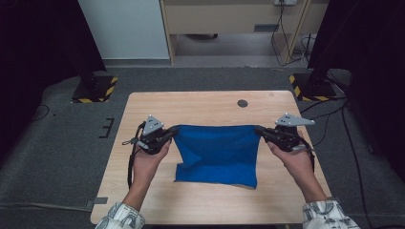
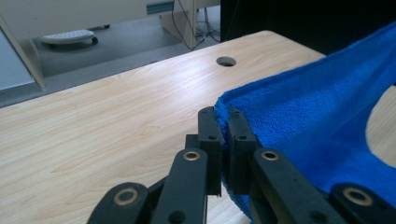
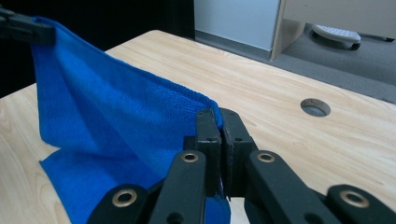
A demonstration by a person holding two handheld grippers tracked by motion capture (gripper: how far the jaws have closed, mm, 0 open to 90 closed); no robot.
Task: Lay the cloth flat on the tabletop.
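Here the blue cloth (image 1: 217,152) hangs at the centre of the high view, its top edge stretched between the two tools. The left gripper (image 1: 168,137), at centre left, pinches the cloth's upper left corner; the right gripper (image 1: 260,131), at centre right, pinches the upper right corner. The cloth's lower edge rests on the wooden table (image 1: 200,107).

A blue terry cloth (image 1: 217,152) hangs stretched by its top corners, lower edge resting on the table (image 1: 200,102).
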